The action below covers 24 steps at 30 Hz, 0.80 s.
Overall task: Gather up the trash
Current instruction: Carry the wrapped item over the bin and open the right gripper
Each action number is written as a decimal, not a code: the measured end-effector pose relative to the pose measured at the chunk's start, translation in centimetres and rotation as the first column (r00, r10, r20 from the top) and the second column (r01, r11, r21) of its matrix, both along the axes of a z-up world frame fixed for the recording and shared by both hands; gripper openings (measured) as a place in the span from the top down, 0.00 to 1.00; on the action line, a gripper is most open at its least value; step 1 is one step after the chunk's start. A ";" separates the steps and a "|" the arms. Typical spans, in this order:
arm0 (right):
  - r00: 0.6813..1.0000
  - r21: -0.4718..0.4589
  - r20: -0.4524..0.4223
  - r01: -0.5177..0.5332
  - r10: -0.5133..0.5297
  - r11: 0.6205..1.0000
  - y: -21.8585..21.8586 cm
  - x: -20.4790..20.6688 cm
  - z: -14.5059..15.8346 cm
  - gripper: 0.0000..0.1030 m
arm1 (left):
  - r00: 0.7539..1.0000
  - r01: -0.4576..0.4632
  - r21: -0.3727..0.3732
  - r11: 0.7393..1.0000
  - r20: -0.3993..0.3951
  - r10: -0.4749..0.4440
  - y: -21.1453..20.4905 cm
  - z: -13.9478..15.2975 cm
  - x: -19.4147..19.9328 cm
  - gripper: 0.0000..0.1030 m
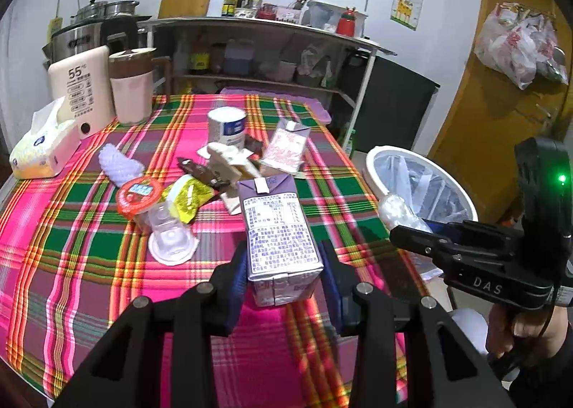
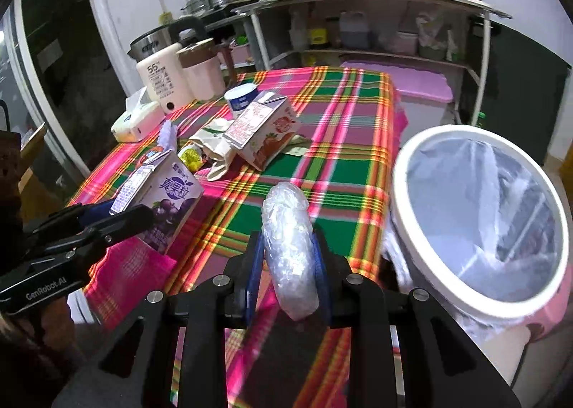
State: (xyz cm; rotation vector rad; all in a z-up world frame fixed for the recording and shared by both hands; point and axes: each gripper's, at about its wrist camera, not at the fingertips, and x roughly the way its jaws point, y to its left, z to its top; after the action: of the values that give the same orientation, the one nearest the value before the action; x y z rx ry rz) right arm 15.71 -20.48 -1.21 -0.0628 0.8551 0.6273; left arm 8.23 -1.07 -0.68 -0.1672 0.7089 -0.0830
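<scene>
My left gripper (image 1: 284, 261) is shut on a purple drink carton (image 1: 277, 229), held just above the plaid tablecloth (image 1: 71, 250); the carton also shows in the right wrist view (image 2: 168, 197). My right gripper (image 2: 288, 250) is shut on a crumpled clear plastic wrap (image 2: 288, 250), near the table's right edge, left of the white bin (image 2: 422, 265) lined with a clear bag. The wrap also shows in the left wrist view (image 1: 397, 209). More trash lies mid-table: a pink strawberry carton (image 1: 286, 148), a red-lidded cup (image 1: 138, 195), a clear cup (image 1: 172, 239), a yellow wrapper (image 1: 188, 197).
A tissue box (image 1: 43, 150), a cream appliance (image 1: 80, 89), a pink jug (image 1: 130, 86) and a white can (image 1: 227, 125) stand at the table's far left. A shelf unit (image 1: 268, 50) stands behind. The bin (image 1: 379, 164) sits off the table's right edge.
</scene>
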 end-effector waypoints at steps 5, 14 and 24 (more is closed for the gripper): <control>0.999 0.006 0.015 0.038 -0.038 0.999 -1.7 -0.3 0.7 0.73 | 0.999 0.043 0.005 0.999 0.006 -0.043 -1.5 0.6 0.7 0.62; 0.987 0.014 0.028 0.161 -0.161 0.987 -6.4 0.6 1.2 0.73 | 0.989 0.148 -0.005 0.989 0.016 -0.148 -5.1 1.5 3.7 0.62; 0.958 0.012 0.015 0.287 -0.287 0.958 -11.5 2.7 0.6 0.73 | 0.963 0.267 -0.022 0.963 0.028 -0.267 -9.8 2.3 7.7 0.62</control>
State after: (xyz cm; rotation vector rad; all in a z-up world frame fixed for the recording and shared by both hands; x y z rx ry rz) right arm 18.41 -32.01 -0.58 0.0646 0.8256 0.3572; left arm 15.97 -10.83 1.64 -0.0941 0.7030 -0.3522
